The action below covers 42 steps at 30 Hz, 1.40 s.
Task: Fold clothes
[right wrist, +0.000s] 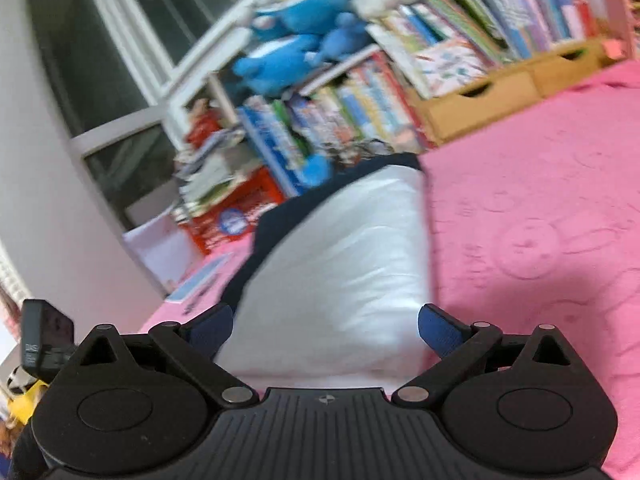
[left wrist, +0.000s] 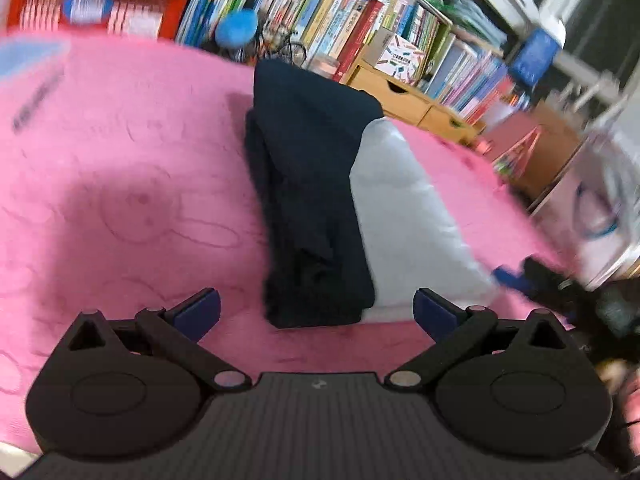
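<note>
Two grippers, left gripper (left wrist: 316, 312) and right gripper (right wrist: 326, 330), we hold wide open and empty; folded navy garment (left wrist: 308, 184) and white garment (right wrist: 340, 264) lie at twelve o'clock, edges blurred.

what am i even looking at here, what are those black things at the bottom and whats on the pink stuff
The black shapes are handheld tongs; a person holds one in each hand. Each carries a camera looking forward along its two blue-padded fingers. One picture is from the left tongs, the other from the right tongs. Both are open and hold nothing. On the pink blanket lies a folded dark navy garment with a white garment beside it, touching. The right tongs also show at the edge of the left picture. Behind stands a bookshelf. The pictures are blurred.
</note>
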### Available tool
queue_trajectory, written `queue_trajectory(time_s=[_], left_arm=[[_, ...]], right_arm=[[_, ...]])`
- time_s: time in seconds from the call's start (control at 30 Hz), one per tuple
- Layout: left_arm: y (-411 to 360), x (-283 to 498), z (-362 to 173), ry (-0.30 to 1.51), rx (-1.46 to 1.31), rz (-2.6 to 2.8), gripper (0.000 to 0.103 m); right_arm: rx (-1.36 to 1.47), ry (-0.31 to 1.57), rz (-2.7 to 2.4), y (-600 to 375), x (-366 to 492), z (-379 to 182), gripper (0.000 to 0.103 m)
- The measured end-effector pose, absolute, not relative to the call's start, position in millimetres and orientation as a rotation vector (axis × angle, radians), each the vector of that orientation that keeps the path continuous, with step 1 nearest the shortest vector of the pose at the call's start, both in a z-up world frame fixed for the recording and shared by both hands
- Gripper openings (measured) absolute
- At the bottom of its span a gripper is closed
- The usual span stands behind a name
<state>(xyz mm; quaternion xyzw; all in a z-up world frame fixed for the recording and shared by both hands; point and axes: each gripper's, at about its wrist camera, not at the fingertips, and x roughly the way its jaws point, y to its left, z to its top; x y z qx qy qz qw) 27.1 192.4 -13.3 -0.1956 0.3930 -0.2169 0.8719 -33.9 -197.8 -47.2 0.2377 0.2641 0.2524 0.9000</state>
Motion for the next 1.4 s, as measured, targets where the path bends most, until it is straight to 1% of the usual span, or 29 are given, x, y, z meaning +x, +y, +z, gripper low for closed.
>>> queue_trajectory(time_s=[0.2,0.3,0.43,0.53,0.67,0.8,0.9,1.13,1.3,1.4], left_arm=[[211,80,-25,0.920,-0.541,-0.504,0.103],[211,92,-28,0.958,-0.587,-0.538,0.103],[212,96,-38,1.017,-0.686,-0.641,0.103],[212,93,-39,1.014,-0.694,-0.657,0.103],[215,90,-40,1.008,-0.711,-0.664,0.103],[214,91,-38,1.007,-0.708,-0.667,0.103],[215,89,-38,1.000,-0.700,-0.670,0.103],[216,86,-41,0.982,-0.705,-0.680,0.103],[215,86,-40,0.973,-0.703,-0.682,0.103],[214,86,-40,0.966,-0.699,-0.686,0.103]], right_arm=[[0.661,0.674,0.550,-215,-3,-68,0.100],[0.732,0.718,0.608,-216,13,-72,0.103],[0.794,0.789,0.647,-218,33,-72,0.103],[0.896,0.841,0.690,-222,43,-75,0.103],[1.044,0.836,0.768,-231,46,-75,0.103],[0.920,0.934,0.699,-228,45,-70,0.103],[0.874,0.966,0.697,-228,37,-67,0.103],[0.900,0.979,0.689,-215,48,-74,0.103],[0.812,0.990,0.644,-184,65,-68,0.103],[0.860,0.990,0.648,-183,62,-64,0.102]])
